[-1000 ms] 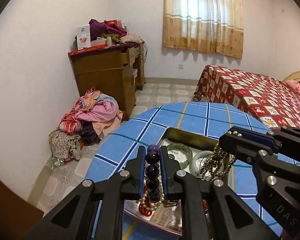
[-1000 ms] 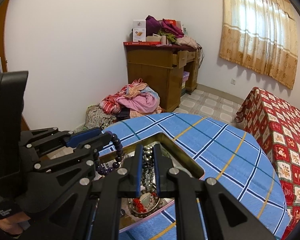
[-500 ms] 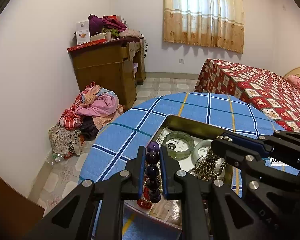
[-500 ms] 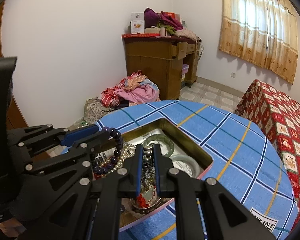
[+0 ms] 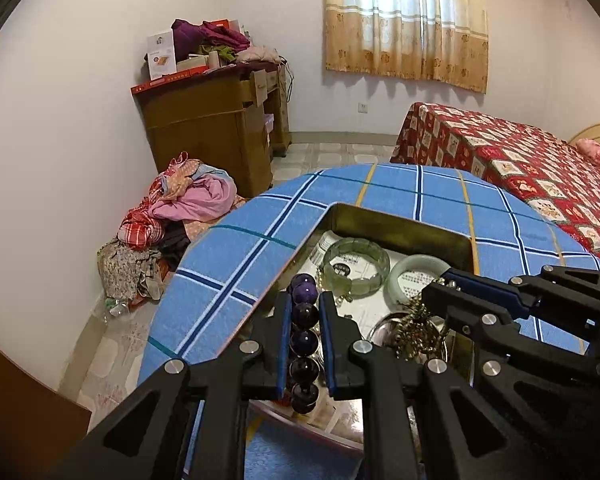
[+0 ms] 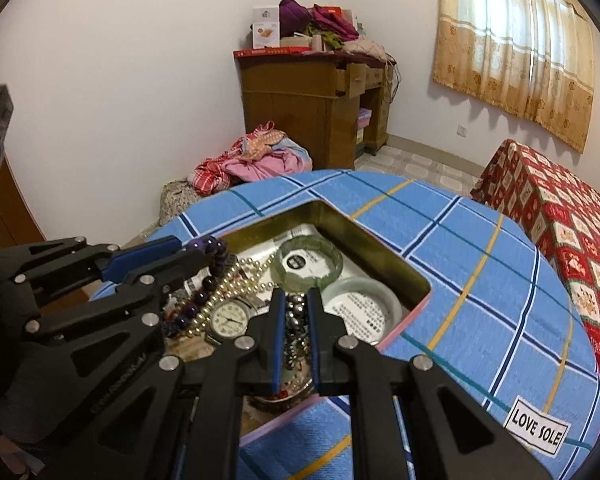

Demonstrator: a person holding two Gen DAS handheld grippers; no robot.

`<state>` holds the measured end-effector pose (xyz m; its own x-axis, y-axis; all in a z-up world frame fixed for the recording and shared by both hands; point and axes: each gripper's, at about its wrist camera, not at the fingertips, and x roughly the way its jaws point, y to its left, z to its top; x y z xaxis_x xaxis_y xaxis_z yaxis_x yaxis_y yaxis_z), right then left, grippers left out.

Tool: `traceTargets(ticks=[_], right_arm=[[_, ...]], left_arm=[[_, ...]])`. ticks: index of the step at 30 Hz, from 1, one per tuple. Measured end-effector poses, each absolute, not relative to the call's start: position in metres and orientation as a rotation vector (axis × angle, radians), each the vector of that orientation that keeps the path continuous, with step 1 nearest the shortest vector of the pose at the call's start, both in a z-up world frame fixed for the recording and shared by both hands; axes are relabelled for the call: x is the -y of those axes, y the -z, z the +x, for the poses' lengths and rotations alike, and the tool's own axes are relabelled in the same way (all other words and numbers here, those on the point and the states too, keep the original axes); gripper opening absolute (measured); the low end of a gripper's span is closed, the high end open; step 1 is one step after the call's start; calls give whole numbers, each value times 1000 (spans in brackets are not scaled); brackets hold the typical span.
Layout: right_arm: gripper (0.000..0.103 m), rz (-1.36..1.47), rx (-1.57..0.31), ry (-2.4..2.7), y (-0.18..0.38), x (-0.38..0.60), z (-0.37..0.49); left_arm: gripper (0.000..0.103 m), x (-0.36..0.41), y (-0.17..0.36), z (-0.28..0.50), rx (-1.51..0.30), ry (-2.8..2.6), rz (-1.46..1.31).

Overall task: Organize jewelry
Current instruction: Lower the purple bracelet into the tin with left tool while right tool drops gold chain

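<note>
My left gripper (image 5: 304,300) is shut on a purple bead bracelet (image 5: 305,334) and holds it over the left part of an open metal tin (image 5: 396,224); it also shows in the right wrist view (image 6: 196,250). My right gripper (image 6: 296,300) is shut on a dark metallic bead strand (image 6: 296,326) over the tin (image 6: 380,256); it also shows in the left wrist view (image 5: 432,294). In the tin lie a green segmented bangle (image 6: 306,264), a pale jade bangle (image 6: 360,308), a pearl strand (image 6: 236,284) and a wristwatch (image 6: 230,318).
The tin sits on a round table with a blue plaid cloth (image 6: 480,280). A "LOVE SOLE" label (image 6: 536,428) is on the cloth at right. A clothes pile (image 5: 180,216), a wooden desk (image 5: 212,124) and a red-covered bed (image 5: 540,176) stand beyond.
Both grippers have come lower and closer to the tin, each still holding its bead strand. More of the tin's contents show now.
</note>
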<state>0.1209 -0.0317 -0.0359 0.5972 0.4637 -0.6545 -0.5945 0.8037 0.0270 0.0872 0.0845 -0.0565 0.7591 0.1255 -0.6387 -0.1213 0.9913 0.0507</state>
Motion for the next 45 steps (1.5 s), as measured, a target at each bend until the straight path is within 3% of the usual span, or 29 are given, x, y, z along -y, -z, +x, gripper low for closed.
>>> traceTargets(ticks=[38,39,41,42,44,45], right_arm=[[14,-252,-733,-608,57,25,119],[15,-248,-735,-607,57,25,119],[27,-242,-735,-601,56,27,119],[29,-242,-732,-589,55,28,119],[30,-222,-733,-575,53,34,121],[38,-217,-734,-568,52,36,121]], left_arm=[[15,-88,70,83,-741,-124,-35],[16,-89,68,82,-740,-122,-40],[39,-90,63,78,-725,-142,-42],[47,-91,61,77,-717,-162,-38],[72,-97,56,72,-691,-199,-47],[74,-101,54,70,-684,-201,-57]])
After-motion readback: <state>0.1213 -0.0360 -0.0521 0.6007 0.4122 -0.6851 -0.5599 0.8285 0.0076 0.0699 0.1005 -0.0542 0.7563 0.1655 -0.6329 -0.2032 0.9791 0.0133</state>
